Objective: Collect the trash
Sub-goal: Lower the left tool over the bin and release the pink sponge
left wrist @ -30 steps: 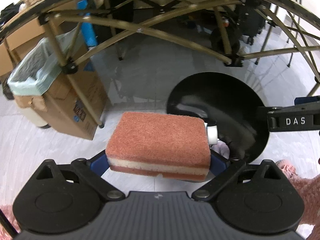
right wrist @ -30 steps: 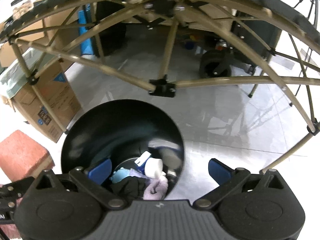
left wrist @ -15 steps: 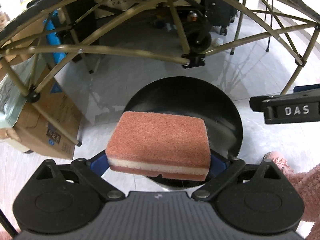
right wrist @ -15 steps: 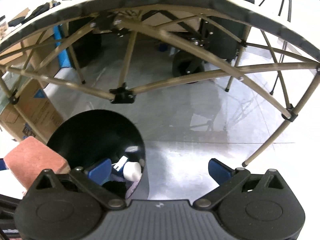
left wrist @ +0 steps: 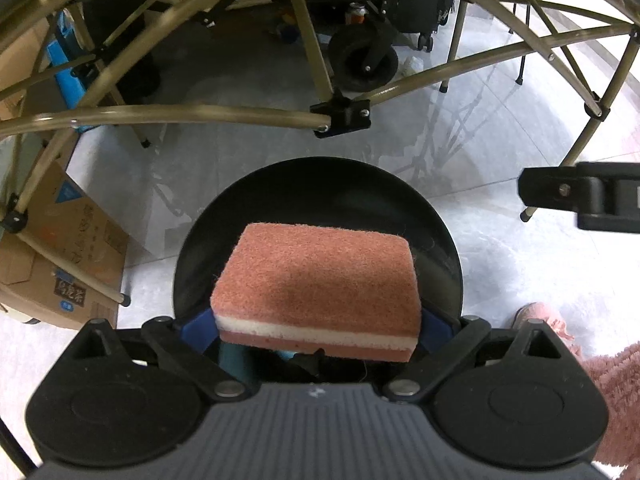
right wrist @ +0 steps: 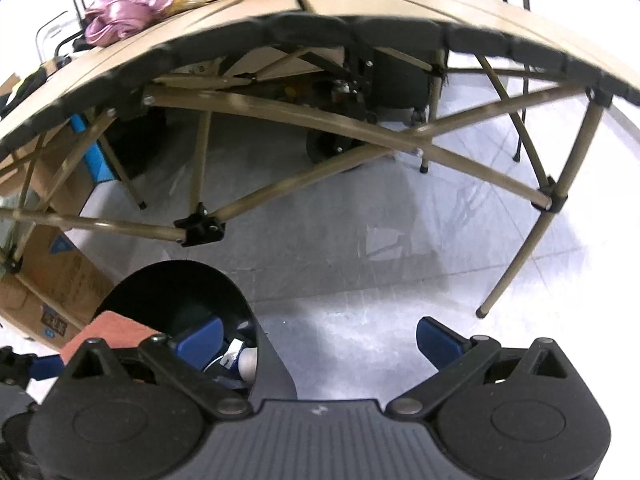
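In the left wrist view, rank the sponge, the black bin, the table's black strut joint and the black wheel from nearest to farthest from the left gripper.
1. Sponge: clamped in the left gripper.
2. Black bin: on the floor directly below the sponge.
3. Black strut joint: beyond the bin, centre.
4. Black wheel: farthest back, under the table.

Both wrist views down onto bin (left wrist: 320, 208)

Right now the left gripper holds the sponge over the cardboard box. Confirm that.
Not quite. The left gripper holds the sponge over the black bin, not the cardboard box, which stands off to the left. The left wrist view shows it.
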Demonstrator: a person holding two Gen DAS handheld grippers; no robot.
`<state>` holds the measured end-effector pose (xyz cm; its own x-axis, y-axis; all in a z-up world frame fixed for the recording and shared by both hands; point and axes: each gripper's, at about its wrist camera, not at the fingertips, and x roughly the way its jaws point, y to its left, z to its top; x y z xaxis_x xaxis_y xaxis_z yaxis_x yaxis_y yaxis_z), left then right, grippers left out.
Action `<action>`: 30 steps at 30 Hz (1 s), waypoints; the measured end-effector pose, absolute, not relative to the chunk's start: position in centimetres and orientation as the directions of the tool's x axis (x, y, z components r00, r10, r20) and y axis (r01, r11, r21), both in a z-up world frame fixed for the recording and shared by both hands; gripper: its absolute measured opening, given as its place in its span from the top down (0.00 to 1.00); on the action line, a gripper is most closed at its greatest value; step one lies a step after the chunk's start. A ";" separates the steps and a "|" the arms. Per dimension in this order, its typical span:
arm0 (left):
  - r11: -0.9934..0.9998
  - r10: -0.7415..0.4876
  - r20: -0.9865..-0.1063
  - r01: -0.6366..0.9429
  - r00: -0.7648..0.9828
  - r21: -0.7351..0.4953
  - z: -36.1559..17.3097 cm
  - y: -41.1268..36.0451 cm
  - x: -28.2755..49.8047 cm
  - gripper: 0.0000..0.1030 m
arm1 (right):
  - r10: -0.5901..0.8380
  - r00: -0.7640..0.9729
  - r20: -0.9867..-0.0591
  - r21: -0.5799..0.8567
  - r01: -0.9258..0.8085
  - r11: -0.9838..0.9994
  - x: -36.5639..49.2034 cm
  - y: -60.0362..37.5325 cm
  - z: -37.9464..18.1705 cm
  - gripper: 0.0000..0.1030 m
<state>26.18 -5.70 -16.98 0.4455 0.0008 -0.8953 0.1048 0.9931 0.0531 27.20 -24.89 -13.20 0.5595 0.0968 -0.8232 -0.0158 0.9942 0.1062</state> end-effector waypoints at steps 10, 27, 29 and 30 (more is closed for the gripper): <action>0.996 0.002 -0.922 0.082 0.386 0.037 -18.8 -5.3 27.4 0.04 | 0.073 0.527 -0.847 0.099 0.020 0.995 27.4 -25.2 -14.2 0.00; 0.997 0.005 -0.944 0.071 0.330 0.031 -19.1 -5.5 27.6 0.00 | 0.051 0.483 -0.874 0.069 0.019 0.997 27.7 -25.1 -15.1 0.00; 0.997 0.013 -0.949 0.065 0.315 0.035 -19.3 -5.3 27.6 0.00 | 0.051 0.480 -0.876 0.069 0.019 0.997 27.7 -25.2 -15.2 0.00; 0.997 0.019 -0.952 0.061 0.307 0.040 -19.4 -5.3 27.7 0.00 | 0.051 0.479 -0.876 0.069 0.019 0.997 27.7 -25.2 -15.2 0.00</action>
